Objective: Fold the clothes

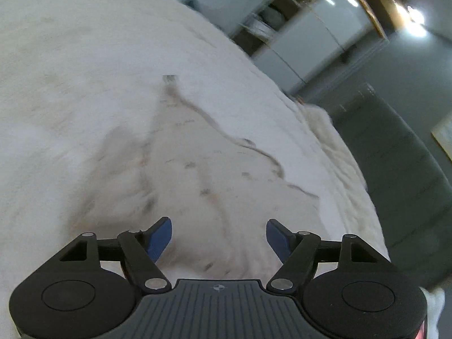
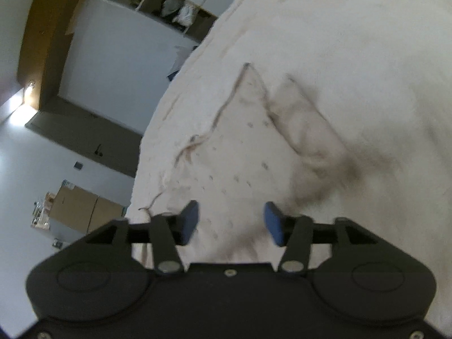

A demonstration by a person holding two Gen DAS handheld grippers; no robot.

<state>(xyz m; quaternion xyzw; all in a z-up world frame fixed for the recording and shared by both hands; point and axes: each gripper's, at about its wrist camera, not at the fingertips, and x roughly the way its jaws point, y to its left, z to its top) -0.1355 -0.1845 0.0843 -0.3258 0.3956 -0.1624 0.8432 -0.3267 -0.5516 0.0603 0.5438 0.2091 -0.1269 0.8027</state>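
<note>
A white garment (image 1: pixel 197 163) with small dark specks lies spread on a white fluffy bed cover (image 1: pixel 70 70); it narrows to a point at the far end. My left gripper (image 1: pixel 219 236) hangs over its near part, blue pads wide apart, nothing between them. The right wrist view shows the same garment (image 2: pixel 240 155) with a thin dark-edged hem along its left side and a folded flap to the right. My right gripper (image 2: pixel 230 223) stands open above the cloth, and I see no fabric pinched by its pads. Both pictures are blurred.
The bed cover's edge (image 1: pixel 333 147) drops to a grey floor at the right. A pale wardrobe with open shelves (image 1: pixel 310 36) stands beyond. In the right wrist view, cardboard boxes (image 2: pixel 79 209) sit on the floor at the left, near a brown-framed wall panel (image 2: pixel 113 65).
</note>
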